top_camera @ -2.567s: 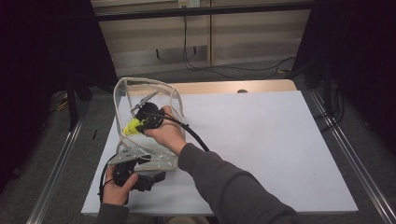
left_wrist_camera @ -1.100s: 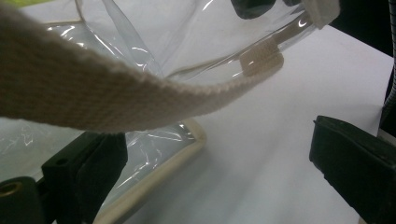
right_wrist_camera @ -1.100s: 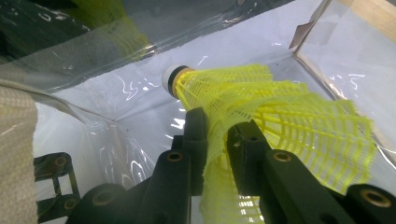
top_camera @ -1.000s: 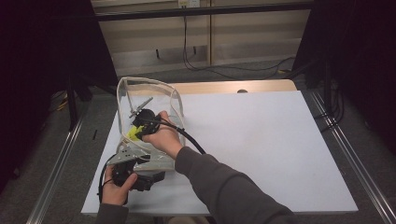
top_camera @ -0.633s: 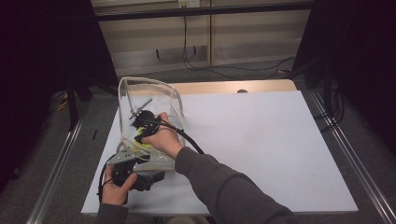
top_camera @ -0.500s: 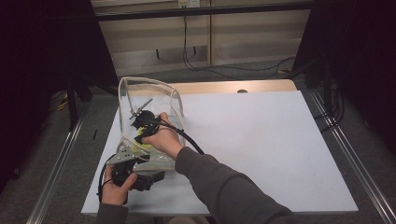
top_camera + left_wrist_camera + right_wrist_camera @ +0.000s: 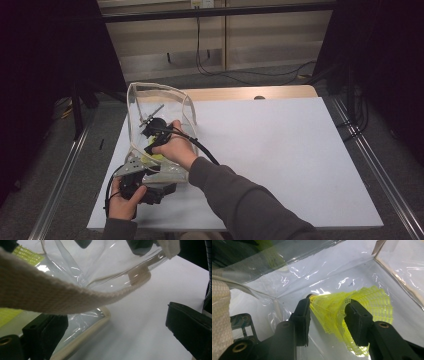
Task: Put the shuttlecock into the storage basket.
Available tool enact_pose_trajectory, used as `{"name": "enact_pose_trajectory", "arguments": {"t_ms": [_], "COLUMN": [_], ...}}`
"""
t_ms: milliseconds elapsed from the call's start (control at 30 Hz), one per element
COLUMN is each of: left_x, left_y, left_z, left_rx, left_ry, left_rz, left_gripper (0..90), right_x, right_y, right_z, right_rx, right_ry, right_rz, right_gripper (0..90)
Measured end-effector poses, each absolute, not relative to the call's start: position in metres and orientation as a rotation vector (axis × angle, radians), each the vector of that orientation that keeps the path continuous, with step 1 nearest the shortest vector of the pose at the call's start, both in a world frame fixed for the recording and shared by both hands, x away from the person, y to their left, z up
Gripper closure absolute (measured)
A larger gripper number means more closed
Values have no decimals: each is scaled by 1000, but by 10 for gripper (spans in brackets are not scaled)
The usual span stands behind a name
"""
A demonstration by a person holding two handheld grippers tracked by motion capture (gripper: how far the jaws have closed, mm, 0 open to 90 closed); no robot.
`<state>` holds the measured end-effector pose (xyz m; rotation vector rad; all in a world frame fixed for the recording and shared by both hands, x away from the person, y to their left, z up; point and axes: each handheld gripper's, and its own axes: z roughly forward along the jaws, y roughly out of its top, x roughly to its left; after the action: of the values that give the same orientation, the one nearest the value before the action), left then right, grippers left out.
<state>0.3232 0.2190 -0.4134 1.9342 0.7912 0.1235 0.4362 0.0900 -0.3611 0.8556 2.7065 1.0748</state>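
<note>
A clear plastic bag (image 7: 161, 92) with beige trim stands at the left of the white table (image 7: 280, 150). My right gripper (image 7: 150, 146) reaches down inside it, shut on a yellow mesh shuttlecock (image 7: 153, 158). In the right gripper view the shuttlecock (image 7: 372, 302) is squeezed between the jaws of the right gripper (image 7: 327, 315), just above the bag's floor. My left gripper (image 7: 167, 188) lies at the bag's near end. In the left gripper view the left gripper (image 7: 117, 325) has its jaws wide apart, with the bag's trimmed edge (image 7: 100, 317) by one jaw and a beige strap (image 7: 50, 297) above.
The table's near edge (image 7: 240, 226) runs just below the left hand. Black cables (image 7: 200, 150) trail from the right gripper over the bag's rim. Metal rails (image 7: 372, 160) flank the table on both sides. White tabletop stretches right of the bag.
My right gripper has carried the shuttlecock from near the bag's left wall down and toward the bag's near end. The left gripper has stayed put.
</note>
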Motion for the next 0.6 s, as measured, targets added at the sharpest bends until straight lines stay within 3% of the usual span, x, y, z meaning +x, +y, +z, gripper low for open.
{"name": "enact_pose_trajectory", "arguments": {"t_ms": [600], "left_x": [323], "left_y": [218], "left_z": [-413], "left_rx": [1933], "left_ry": [791], "left_rz": [126], "left_gripper": [42], "right_x": [430], "right_y": [85], "right_z": [-355], "right_rx": [855], "right_ry": [2711], "right_rz": [1044], "right_gripper": [511]}}
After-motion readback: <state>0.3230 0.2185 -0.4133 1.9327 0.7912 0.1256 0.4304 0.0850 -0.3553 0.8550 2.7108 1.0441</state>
